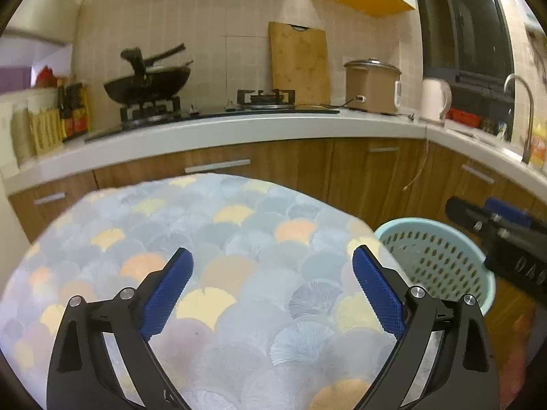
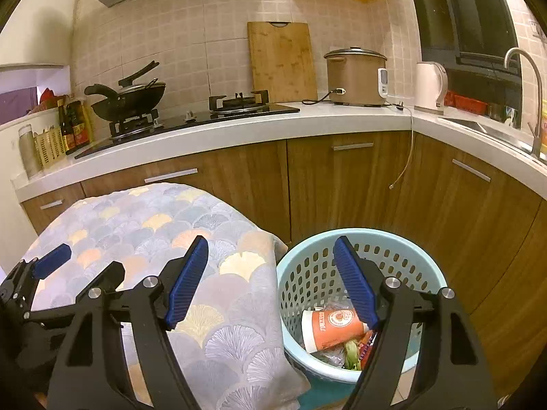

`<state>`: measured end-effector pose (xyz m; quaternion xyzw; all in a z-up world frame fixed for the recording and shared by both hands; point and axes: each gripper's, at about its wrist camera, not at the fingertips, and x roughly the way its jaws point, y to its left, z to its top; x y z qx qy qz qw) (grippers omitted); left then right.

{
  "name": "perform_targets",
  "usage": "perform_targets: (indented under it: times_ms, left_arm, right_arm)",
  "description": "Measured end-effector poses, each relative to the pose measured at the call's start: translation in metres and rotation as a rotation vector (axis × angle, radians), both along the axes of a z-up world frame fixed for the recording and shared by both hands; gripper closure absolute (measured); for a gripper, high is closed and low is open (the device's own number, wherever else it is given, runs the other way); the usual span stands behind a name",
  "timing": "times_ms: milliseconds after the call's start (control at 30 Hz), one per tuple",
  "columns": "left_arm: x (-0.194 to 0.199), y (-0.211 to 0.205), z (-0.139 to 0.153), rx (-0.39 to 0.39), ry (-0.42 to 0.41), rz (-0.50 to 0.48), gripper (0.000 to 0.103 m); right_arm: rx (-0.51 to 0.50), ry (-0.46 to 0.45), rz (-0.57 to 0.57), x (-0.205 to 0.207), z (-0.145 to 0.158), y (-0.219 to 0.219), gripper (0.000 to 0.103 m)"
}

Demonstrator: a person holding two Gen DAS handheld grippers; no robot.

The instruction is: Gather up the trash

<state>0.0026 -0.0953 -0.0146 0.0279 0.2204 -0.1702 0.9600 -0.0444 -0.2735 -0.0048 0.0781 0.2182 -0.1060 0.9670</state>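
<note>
- Trash: an orange paper cup lies on its side at the bottom of the pale blue basket, with green scraps and crumpled wrappers beside it; nothing loose shows on the patterned cloth of the bench next to the basket.
- The right gripper hangs over the basket's near rim, its fingers spread wide and holding nothing; the cup is well below them, untouched.
- The left gripper sits over the bench, beside the basket, its fingers at their widest and bare too.
- Judgement: the drop looks finished, so the step in hand is a clean retreat. Lift the right gripper straight up off the basket before swinging aside, so a finger does not catch the rim and tip it.
- Sweep both views across the bench, away from the basket, before calling it done; the cloth's far edge is blurred.
</note>
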Motion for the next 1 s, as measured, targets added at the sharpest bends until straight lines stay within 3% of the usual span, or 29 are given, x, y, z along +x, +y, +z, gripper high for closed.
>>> perform_targets:
  times_ms: [167, 400, 1000]
  left_arm:
    - [0.0, 0.01, 0.001, -0.022, -0.005, 0.038, 0.011]
    - [-0.01, 0.008, 0.005, 0.009, -0.074, 0.077, 0.011]
    - [0.001, 0.018, 0.003, -0.039, -0.017, 0.091, 0.009]
  right_arm:
    - [0.0, -0.01, -0.002, -0.001, -0.003, 0.001, 0.031]
    - [-0.001, -0.024, -0.001, -0.004, 0.0, 0.001, 0.031]
    - [-0.017, -0.021, -0.003, -0.005, -0.001, 0.003, 0.031]
